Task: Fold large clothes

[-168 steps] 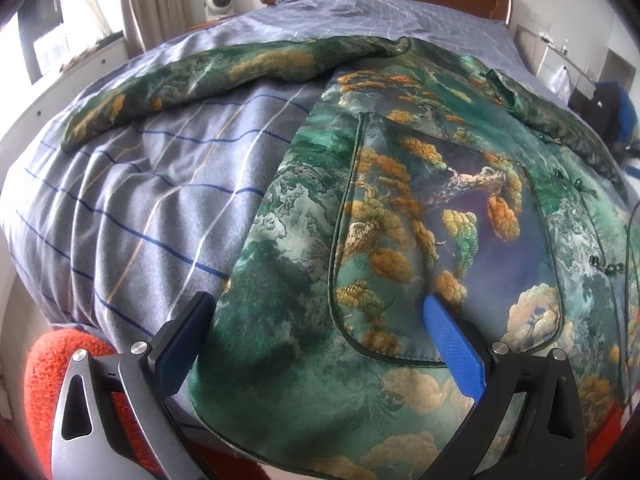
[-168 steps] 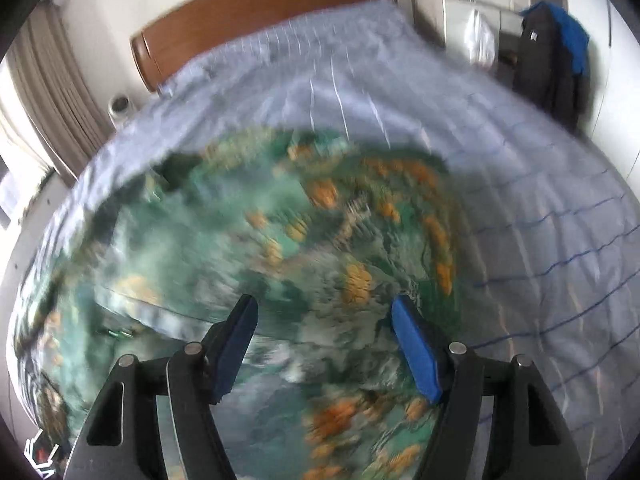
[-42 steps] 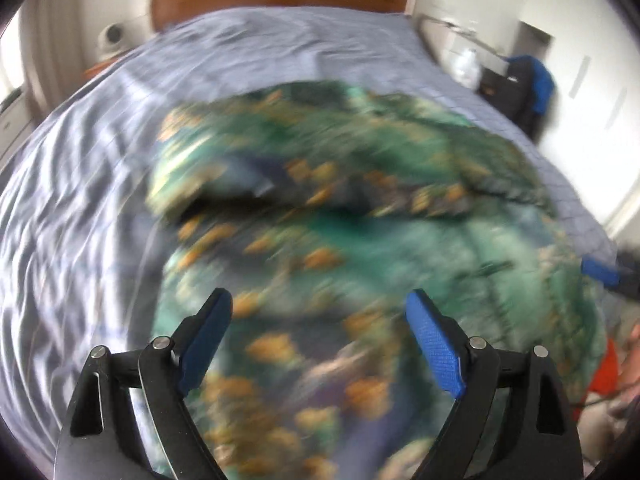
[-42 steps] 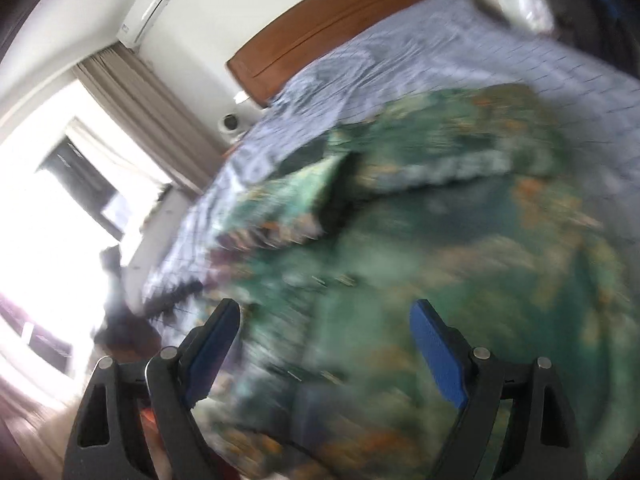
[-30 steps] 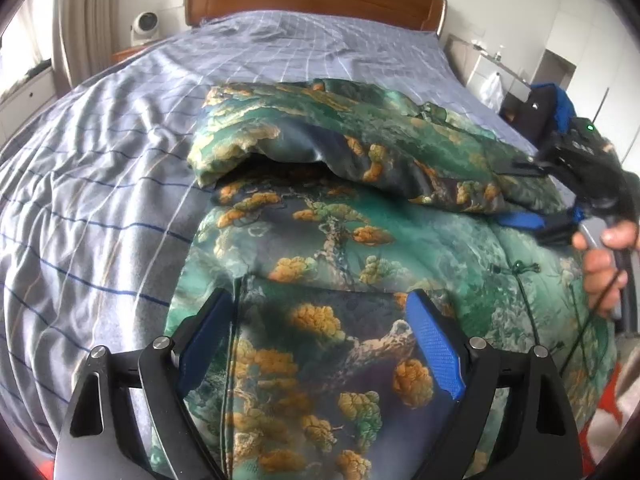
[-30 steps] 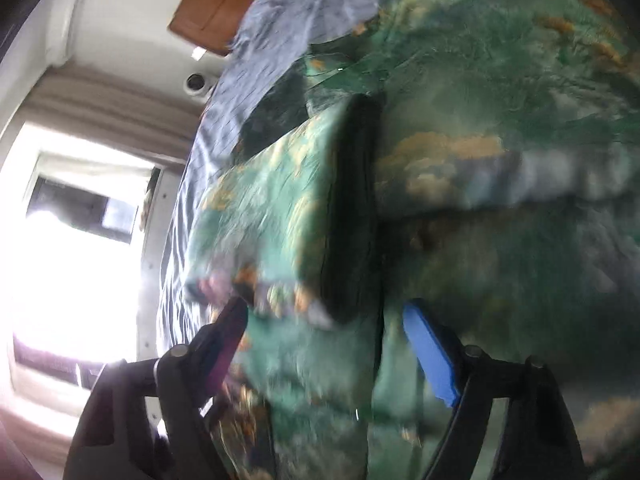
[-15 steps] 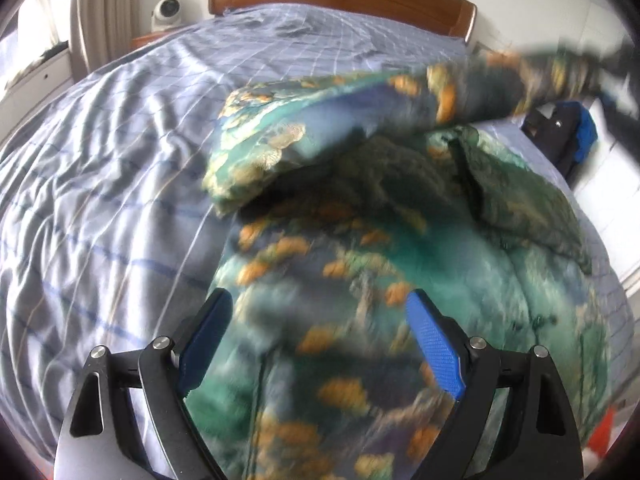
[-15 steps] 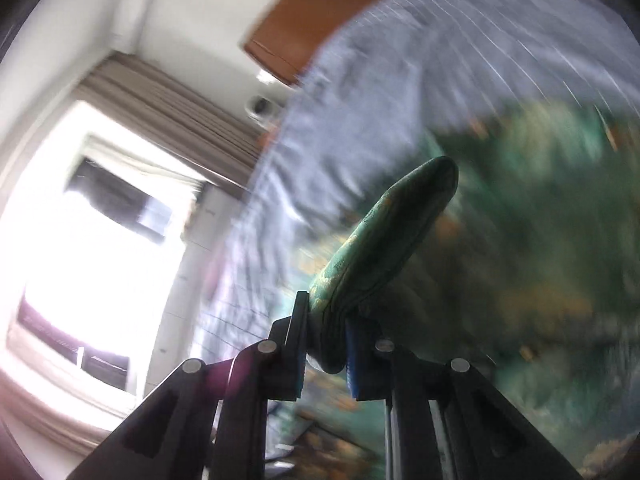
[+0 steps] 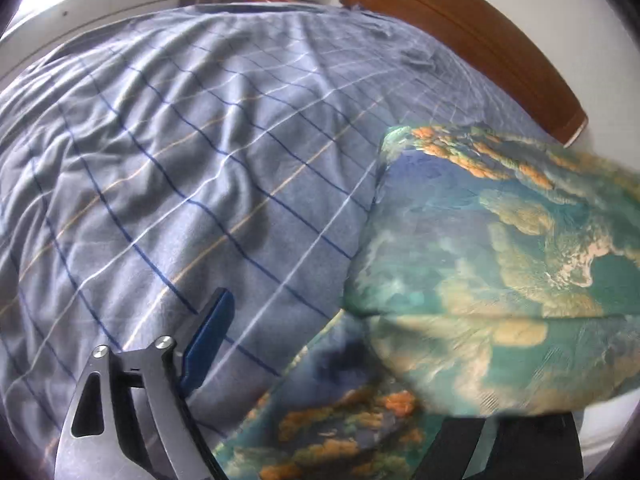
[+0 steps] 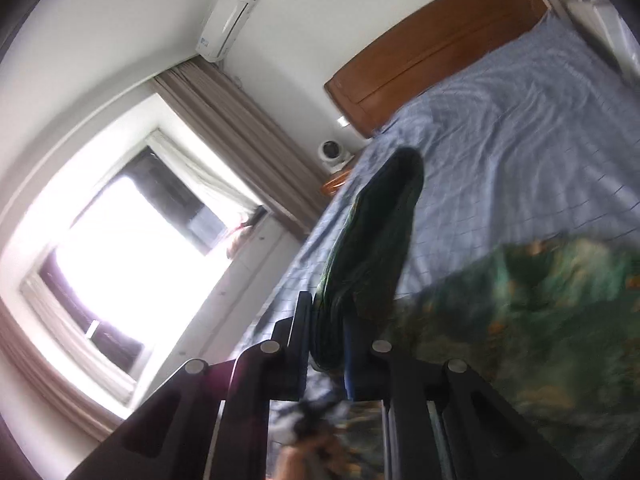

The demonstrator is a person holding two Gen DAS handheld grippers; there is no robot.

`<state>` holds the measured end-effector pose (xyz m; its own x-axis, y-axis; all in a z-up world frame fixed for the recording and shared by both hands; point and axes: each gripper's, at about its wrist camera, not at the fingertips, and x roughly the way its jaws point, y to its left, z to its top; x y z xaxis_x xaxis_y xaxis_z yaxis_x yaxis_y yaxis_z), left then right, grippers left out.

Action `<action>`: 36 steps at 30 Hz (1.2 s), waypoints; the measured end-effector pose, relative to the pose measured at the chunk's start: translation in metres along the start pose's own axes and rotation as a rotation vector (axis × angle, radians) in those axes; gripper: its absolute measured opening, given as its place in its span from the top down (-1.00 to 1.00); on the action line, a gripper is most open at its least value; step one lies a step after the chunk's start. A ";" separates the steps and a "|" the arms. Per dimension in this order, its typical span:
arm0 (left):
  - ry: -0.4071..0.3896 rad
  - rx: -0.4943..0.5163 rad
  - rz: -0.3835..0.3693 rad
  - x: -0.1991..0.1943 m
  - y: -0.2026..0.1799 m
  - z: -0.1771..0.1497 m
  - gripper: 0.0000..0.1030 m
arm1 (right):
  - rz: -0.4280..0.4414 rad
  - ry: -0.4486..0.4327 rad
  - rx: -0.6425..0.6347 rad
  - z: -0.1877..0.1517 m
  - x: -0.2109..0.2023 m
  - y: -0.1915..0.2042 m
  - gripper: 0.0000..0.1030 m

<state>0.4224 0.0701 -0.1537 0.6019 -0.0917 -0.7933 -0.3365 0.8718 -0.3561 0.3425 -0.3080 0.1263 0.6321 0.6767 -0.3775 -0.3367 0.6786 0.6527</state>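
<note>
right gripper (image 10: pixel 329 334) clamped on dark green sleeve (image 10: pixel 372 240) | sleeve raised above bed (image 10: pixel 520 128) | patterned garment body (image 10: pixel 540 312) blurred, on bed, nearer than headboard (image 10: pixel 432 48)

Daylight from blown-out window (image 10: pixel 132 256); garment (image 9: pixel 500 280) motion-blurred; fisheye bends edges

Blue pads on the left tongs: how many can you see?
1. A blue rubber pad shows on the left tongs' left finger, over the striped grey-blue bedspread; the other is probably hidden under the green patterned satin garment.
</note>
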 end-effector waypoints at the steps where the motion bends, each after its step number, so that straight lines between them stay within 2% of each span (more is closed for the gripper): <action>1: 0.003 0.032 0.012 0.001 -0.003 -0.003 -0.53 | -0.031 0.008 -0.006 -0.002 -0.001 -0.010 0.76; 2: 0.009 0.073 0.028 0.003 -0.009 -0.006 -0.42 | -0.053 0.016 -0.002 -0.004 0.001 -0.021 0.76; 4: 0.032 0.140 0.057 0.006 -0.017 -0.016 -0.32 | -0.106 0.029 0.020 -0.011 0.005 -0.048 0.76; 7: 0.069 0.200 0.086 0.015 -0.020 -0.025 -0.27 | -0.221 0.051 0.045 -0.035 0.008 -0.098 0.76; 11: 0.108 0.279 0.126 0.025 -0.025 -0.038 -0.32 | -0.416 0.177 0.089 -0.084 0.029 -0.178 0.76; 12: 0.107 0.290 0.130 0.022 -0.026 -0.040 -0.33 | -0.450 0.208 0.088 -0.096 0.035 -0.190 0.76; 14: 0.124 0.310 0.128 0.015 -0.024 -0.043 -0.48 | -0.483 0.262 0.096 -0.117 0.045 -0.208 0.75; 16: 0.150 0.323 0.119 0.004 -0.017 -0.049 -0.57 | -0.498 0.244 0.088 -0.124 0.046 -0.211 0.72; 17: 0.164 0.331 0.115 -0.002 -0.013 -0.052 -0.58 | -0.500 0.233 0.083 -0.124 0.045 -0.211 0.62; 19: 0.195 0.353 0.103 -0.018 -0.004 -0.060 -0.58 | -0.498 0.228 0.086 -0.120 0.041 -0.206 0.33; 20: 0.196 0.362 0.097 -0.032 0.001 -0.065 -0.58 | -0.496 0.228 0.081 -0.118 0.036 -0.201 0.10; 21: 0.185 0.365 0.091 -0.041 0.003 -0.066 -0.58 | -0.490 0.226 0.070 -0.112 0.032 -0.202 -0.02; 24: 0.074 0.383 0.063 -0.077 0.000 -0.062 -0.58 | -0.518 0.176 -0.030 -0.104 0.013 -0.183 -0.02; 26: -0.012 0.396 -0.003 -0.094 -0.017 -0.053 -0.58 | -0.532 0.120 -0.118 -0.096 0.000 -0.161 -0.02; 28: -0.055 0.425 -0.077 -0.095 -0.039 -0.046 -0.57 | -0.499 0.108 -0.165 -0.092 0.000 -0.149 -0.02; 30: -0.070 0.456 -0.123 -0.081 -0.061 -0.035 -0.45 | -0.418 0.134 -0.191 -0.088 0.014 -0.141 0.01; 32: -0.035 0.478 -0.147 -0.056 -0.078 -0.029 -0.20 | -0.379 0.178 -0.202 -0.092 0.036 -0.137 0.04; 33: -0.010 0.482 -0.136 -0.040 -0.082 -0.026 -0.11 | -0.378 0.202 -0.204 -0.095 0.045 -0.139 0.04; 35: 0.072 0.480 -0.045 -0.006 -0.082 -0.026 0.25 | -0.401 0.270 -0.203 -0.106 0.068 -0.150 0.05; 36: 0.125 0.463 -0.007 0.011 -0.077 -0.026 0.35 | -0.424 0.308 -0.191 -0.113 0.081 -0.161 0.08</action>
<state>0.4362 -0.0102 -0.1478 0.5018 -0.1307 -0.8551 0.0420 0.9910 -0.1269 0.3689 -0.3300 -0.0839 0.5162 0.3660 -0.7743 -0.2357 0.9299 0.2823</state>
